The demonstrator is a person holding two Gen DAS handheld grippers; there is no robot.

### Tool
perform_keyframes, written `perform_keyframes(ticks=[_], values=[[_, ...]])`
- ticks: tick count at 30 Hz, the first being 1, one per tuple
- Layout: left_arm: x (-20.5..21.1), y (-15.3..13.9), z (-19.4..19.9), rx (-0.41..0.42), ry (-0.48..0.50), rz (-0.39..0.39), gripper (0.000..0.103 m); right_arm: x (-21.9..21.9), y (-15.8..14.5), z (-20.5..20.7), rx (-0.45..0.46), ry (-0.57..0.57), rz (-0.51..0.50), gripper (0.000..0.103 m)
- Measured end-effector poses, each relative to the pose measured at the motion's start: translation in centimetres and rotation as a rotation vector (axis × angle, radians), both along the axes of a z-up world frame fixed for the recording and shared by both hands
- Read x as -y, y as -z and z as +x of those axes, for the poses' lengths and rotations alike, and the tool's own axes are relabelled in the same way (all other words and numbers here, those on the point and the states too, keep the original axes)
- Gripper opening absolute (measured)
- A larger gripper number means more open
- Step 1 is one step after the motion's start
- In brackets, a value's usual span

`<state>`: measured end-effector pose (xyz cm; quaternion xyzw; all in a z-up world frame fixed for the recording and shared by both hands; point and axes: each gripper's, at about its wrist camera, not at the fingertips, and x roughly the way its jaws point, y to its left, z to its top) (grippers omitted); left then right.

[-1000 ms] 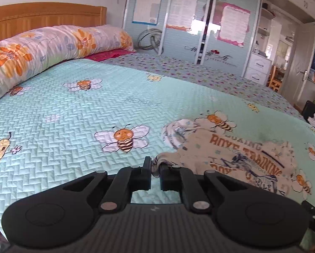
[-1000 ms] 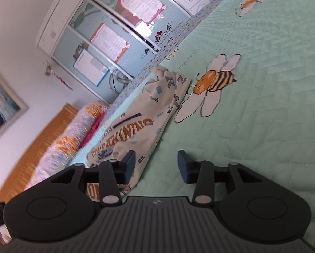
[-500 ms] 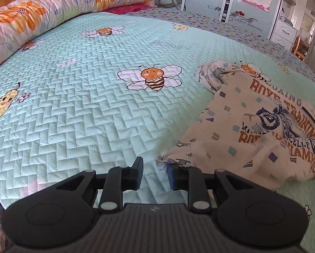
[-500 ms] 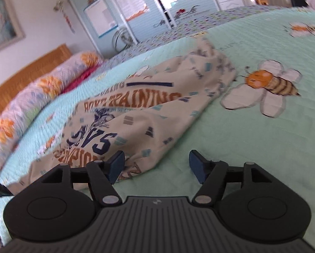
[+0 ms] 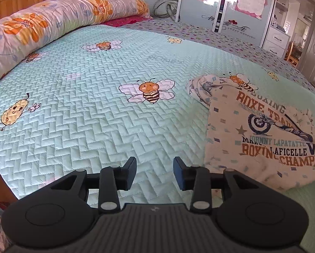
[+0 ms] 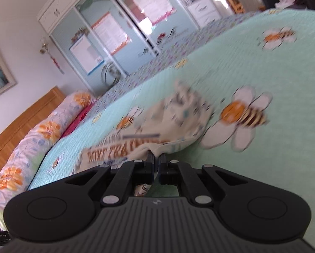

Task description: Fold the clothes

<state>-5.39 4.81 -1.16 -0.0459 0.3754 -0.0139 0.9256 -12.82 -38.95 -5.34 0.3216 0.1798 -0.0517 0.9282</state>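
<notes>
The printed T-shirt [image 5: 262, 130] lies rumpled on the green bee quilt [image 5: 94, 105], at the right side of the left wrist view. The left gripper [image 5: 154, 174] sits at the bottom middle with its jaws opening and nothing between them; the shirt's near edge is just to their right. In the right wrist view, the right gripper [image 6: 156, 164] is pinched tight on a fold of the shirt's near edge. The shirt stretches away toward the upper middle, so the right hand is nearer.
</notes>
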Motion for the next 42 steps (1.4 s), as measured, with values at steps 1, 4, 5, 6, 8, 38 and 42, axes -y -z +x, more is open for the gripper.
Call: perform_keyframes(ticks=[1,4,5,6,8,38,42], values=[[0.4,-0.1,-0.1,0.001,0.016,-0.001,0.042,0.5,-0.5,-0.7,0.012,0.013,0.002,0.002],[1.5,-0.3,-0.2,0.003,0.065,-0.005,0.047,0.9,-1.5,-2.8,0.039,0.013,-0.005,0.001],[1.9,-0.3,-0.3,0.005,0.082,-0.004,0.048,0.8,-1.5,-3.4,0.037,0.001,-0.009,0.002],[2.3,-0.2,-0.4,0.005,0.095,-0.004,0.051,0.7,-1.4,-3.9,0.032,-0.011,-0.013,0.001],[3.0,0.1,-0.3,0.001,0.116,-0.005,0.053,0.5,-0.8,-4.7,0.001,-0.036,-0.031,0.001],[7.8,1.5,7.0,-0.106,0.138,-0.048,0.059,7.2,3.3,17.3,-0.259,-0.044,-0.029,0.017],[9.4,1.4,7.9,-0.098,0.153,-0.03,0.059,7.4,2.8,12.2,-0.175,0.051,-0.073,0.011]])
